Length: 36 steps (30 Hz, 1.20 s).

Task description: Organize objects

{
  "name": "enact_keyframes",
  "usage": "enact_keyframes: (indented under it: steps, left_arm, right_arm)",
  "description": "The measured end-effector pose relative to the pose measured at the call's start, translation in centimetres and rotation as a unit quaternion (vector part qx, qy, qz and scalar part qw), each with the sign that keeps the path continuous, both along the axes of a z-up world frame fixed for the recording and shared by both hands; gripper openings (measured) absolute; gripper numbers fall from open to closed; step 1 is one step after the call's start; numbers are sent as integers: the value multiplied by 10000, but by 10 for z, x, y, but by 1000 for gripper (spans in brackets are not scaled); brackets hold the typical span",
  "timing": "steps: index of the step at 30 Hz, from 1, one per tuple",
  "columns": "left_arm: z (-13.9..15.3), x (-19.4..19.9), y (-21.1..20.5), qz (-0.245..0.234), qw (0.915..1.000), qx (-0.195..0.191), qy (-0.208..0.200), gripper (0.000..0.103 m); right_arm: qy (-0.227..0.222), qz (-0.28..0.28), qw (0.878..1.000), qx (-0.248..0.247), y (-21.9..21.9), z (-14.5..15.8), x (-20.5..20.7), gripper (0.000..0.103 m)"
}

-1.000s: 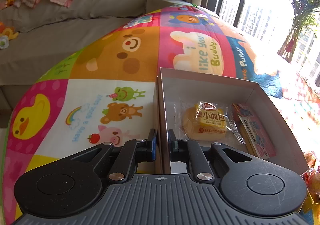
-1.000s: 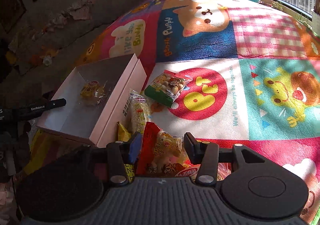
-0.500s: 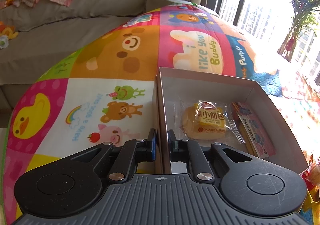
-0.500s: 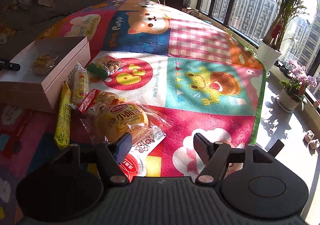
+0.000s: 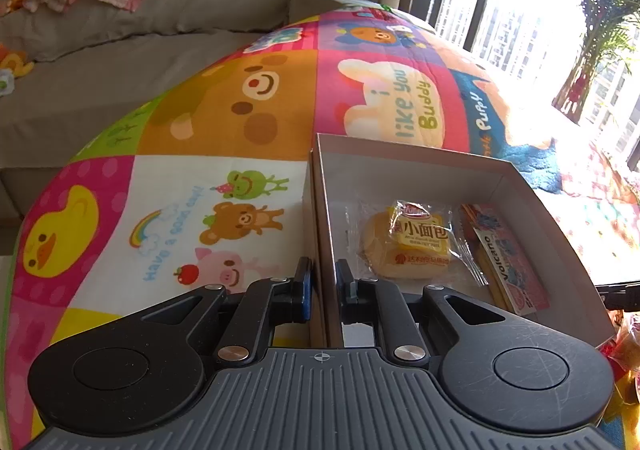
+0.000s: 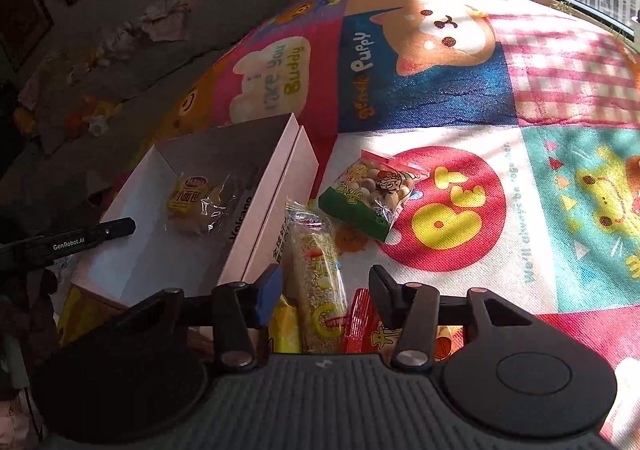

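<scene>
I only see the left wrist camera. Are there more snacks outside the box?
Observer: Yes. A green biscuit bag lies on the mat, apart from the box.
Operator: Anything closer to the box?
Observer: A cereal bar lies beside its outer wall.
Operator: Any more?
Observer: A red pack and a yellow pack flank the bar, both partly hidden.

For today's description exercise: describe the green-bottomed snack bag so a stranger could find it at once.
Find the open box on the cartoon play mat. Right of it, on the red circle, lies the snack bag: the only one with a green bottom and red top, apart from the pile.
</scene>
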<state>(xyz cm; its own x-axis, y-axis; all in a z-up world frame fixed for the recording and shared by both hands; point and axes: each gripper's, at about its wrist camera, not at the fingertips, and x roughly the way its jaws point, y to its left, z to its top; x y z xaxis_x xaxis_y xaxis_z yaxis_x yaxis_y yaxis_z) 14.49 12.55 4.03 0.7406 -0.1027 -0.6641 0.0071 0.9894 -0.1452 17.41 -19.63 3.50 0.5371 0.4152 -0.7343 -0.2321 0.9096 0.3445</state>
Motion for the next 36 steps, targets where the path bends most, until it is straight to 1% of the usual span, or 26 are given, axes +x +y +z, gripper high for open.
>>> enact_keyframes:
  steps: [1, 3, 4, 5, 7, 11, 13, 17, 20, 22, 23, 24, 25, 27, 28, 29, 30, 31, 32, 33, 34, 35, 36]
  left_arm:
    - [0, 0, 1, -5, 10000, -17, 4, 14]
    - [1, 0, 1, -13, 10000, -33, 6, 14]
    - [1, 0, 1, -15, 10000, -38, 6, 14]
    - [1, 0, 1, -12, 10000, -44, 4, 14]
    - [1, 1, 1, -6, 10000, -59, 3, 15]
    - [1, 1, 1, -4, 10000, -55, 7, 15]
    - [1, 1, 1, -1, 10000, -48, 7, 15]
    - [2, 2, 1, 33, 10000, -33, 36, 14]
    - [2, 3, 1, 43, 10000, -41, 72, 14]
    - [3, 3, 1, 53, 9999, -45, 109, 14]
    - [3, 3, 1, 58, 9999, -47, 119, 14]
    - [3, 3, 1, 63, 9999, -50, 127, 14]
    - [4, 4, 1, 71, 9999, -59, 134, 14]
    - [4, 4, 1, 82, 9998, -81, 140, 14]
    - [4, 3, 1, 85, 9998, -89, 142, 14]
    - [4, 3, 1, 87, 9998, -90, 138, 14]
    - [4, 3, 1, 88, 9998, -87, 135, 14]
    - [4, 3, 1, 92, 9998, -83, 128, 14]
    - [4, 3, 0, 94, 9999, -76, 119, 14]
    - [4, 2, 0, 95, 9999, -69, 110, 14]
    - [3, 2, 0, 96, 9999, -64, 98, 14]
    - [3, 2, 0, 94, 9999, -61, 90, 14]
    - [3, 2, 0, 88, 9999, -58, 85, 14]
  right_arm:
    - [155, 19, 9998, 107, 0, -8, 6, 48]
    - [197, -9, 9997, 110, 1, -15, 10, 45]
    - [232, -10, 9996, 187, 0, -16, 10, 39]
    - [353, -32, 9986, 386, -3, -17, 9, 30]
    - [508, -198, 9959, 729, -14, -16, 4, 30]
    - [542, -427, 9879, 1389, -40, -6, -21, 28]
    - [542, -499, 9813, 1780, -56, 2, -39, 28]
    - [465, -625, 9688, 2351, -77, 16, -75, 28]
    - [440, -667, 9455, 3158, -93, 22, -104, 28]
    - [456, -606, 9232, 3767, -100, 22, -123, 28]
    - [449, -581, 9149, 3969, -101, 22, -130, 28]
    - [426, -570, 9084, 4120, -103, 24, -138, 28]
    - [387, -570, 9066, 4164, -103, 26, -146, 28]
    - [296, -620, 9102, 4084, -105, 31, -156, 28]
    - [204, -672, 9162, 3944, -105, 35, -162, 28]
    - [47, -727, 9259, 3708, -104, 40, -167, 28]
    - [-218, -808, 9424, 3237, -101, 48, -176, 28]
    - [-504, -885, 9597, 2621, -92, 55, -184, 28]
    - [-796, -944, 9726, 1970, -82, 61, -193, 28]
    - [-1142, -976, 9813, 1200, -66, 66, -203, 28]
    - [-1446, -943, 9836, 528, -49, 68, -212, 28]
    - [-1716, -852, 9815, -51, -32, 69, -220, 28]
    - [-1932, -709, 9774, -480, -15, 67, -226, 28]
